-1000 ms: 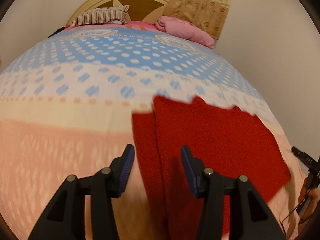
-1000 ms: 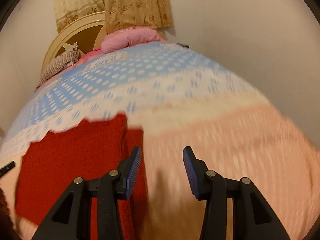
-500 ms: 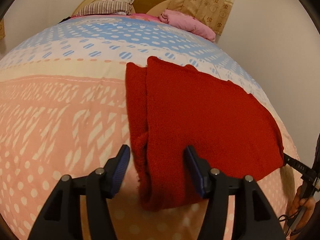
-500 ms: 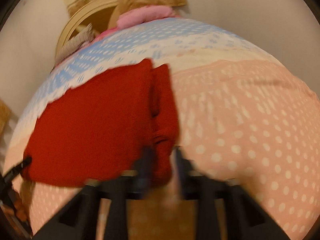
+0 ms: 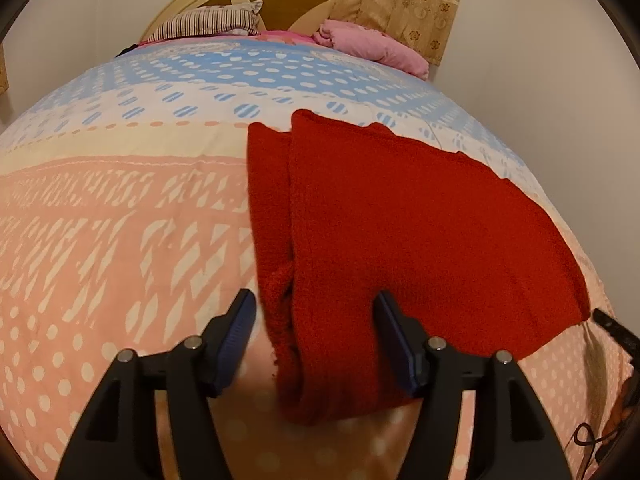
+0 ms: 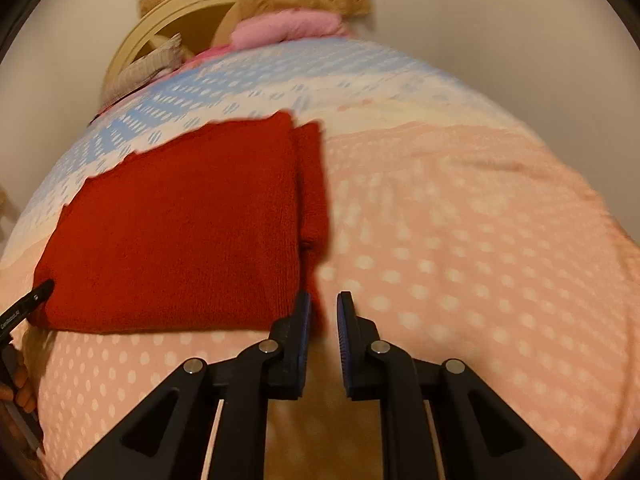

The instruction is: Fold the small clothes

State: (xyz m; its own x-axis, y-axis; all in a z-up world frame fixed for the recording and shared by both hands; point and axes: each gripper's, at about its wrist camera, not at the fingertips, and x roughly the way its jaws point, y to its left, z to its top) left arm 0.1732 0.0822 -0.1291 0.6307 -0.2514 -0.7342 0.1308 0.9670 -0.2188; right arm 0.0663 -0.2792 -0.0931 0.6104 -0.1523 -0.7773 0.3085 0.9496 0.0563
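Bedspread (image 5: 120, 240) under folded red knit (image 5: 400, 220); left tongs (image 5: 314, 344) opening astride hem.

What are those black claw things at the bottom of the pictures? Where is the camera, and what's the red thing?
Those are grippers: two-finger pinchers that a person holds, one in each hand. A small camera sits on each, looking out along its fingers. So one picture comes from the left gripper and the other from the right gripper. On the bed lies a red sweater, partly folded. The left gripper's jaws are opening, with the sweater's near end between them. The right gripper is almost closed and seems to pinch a thin edge of the sweater.
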